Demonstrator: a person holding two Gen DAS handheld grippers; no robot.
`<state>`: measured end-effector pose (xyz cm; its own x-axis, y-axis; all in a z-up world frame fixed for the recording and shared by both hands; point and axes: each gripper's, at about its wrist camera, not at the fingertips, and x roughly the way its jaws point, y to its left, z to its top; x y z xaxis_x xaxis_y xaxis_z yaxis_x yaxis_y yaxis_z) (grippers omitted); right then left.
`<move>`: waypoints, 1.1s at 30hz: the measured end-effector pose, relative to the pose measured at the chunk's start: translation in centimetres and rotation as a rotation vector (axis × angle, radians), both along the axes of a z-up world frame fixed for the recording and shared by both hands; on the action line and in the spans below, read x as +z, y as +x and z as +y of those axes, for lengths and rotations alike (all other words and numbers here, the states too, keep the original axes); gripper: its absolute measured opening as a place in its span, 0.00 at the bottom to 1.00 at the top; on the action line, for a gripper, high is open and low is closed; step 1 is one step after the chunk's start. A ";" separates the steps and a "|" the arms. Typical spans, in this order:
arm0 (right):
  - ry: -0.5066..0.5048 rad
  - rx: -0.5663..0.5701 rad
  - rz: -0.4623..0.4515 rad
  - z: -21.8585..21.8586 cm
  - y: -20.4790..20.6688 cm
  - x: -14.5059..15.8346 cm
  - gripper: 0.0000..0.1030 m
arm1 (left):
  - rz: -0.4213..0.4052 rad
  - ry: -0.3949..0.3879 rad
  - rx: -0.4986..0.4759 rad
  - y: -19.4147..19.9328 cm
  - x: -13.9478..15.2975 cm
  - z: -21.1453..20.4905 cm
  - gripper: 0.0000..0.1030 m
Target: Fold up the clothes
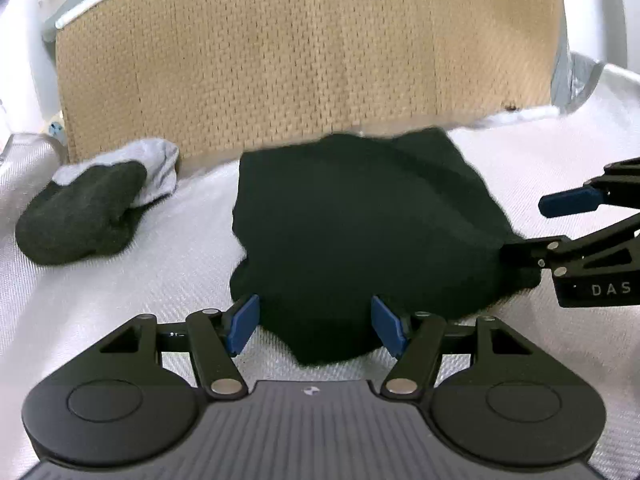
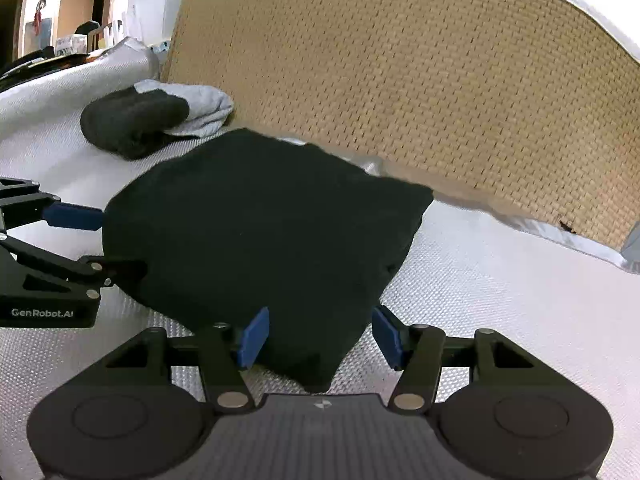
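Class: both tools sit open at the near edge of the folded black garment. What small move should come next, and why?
Probably draw both tools back. The black garment already lies as a compact fold, and the left tool and right tool stand open around its edge without pinching it, so nothing seems left to hold.

The left gripper is matt black, with a grey ribbed body bearing a small white logo, flanked by two round black housings with raised discs. Black linkage arms pivot on silver pins, and triangular cut-outs pierce its outer brackets. Its fingertips carry flat blue pads. The right gripper has the same build and blue pads. White lettering on their side faces reads "GenRobot.AI" and "DAS".
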<state>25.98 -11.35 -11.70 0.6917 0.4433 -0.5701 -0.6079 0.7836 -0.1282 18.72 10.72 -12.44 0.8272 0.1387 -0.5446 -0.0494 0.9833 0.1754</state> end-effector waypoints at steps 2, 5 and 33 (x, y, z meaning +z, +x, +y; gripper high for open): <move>0.014 0.005 -0.017 0.2 0.0 -0.1 0.59 | -0.031 -0.011 0.005 -0.3 0.2 0.4 0.58; 0.056 0.011 -0.075 0.5 0.1 0.4 0.59 | -0.088 -0.037 -0.030 0.0 1.6 0.8 0.60; 0.147 -0.075 0.094 0.6 4.5 -3.0 0.30 | 0.017 -0.075 0.038 4.3 -1.3 -0.6 0.60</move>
<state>30.52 -10.76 -14.69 0.6724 0.4761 -0.5667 -0.5513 0.8331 0.0457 23.00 10.15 -13.78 0.8130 0.1276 -0.5682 -0.0842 0.9912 0.1021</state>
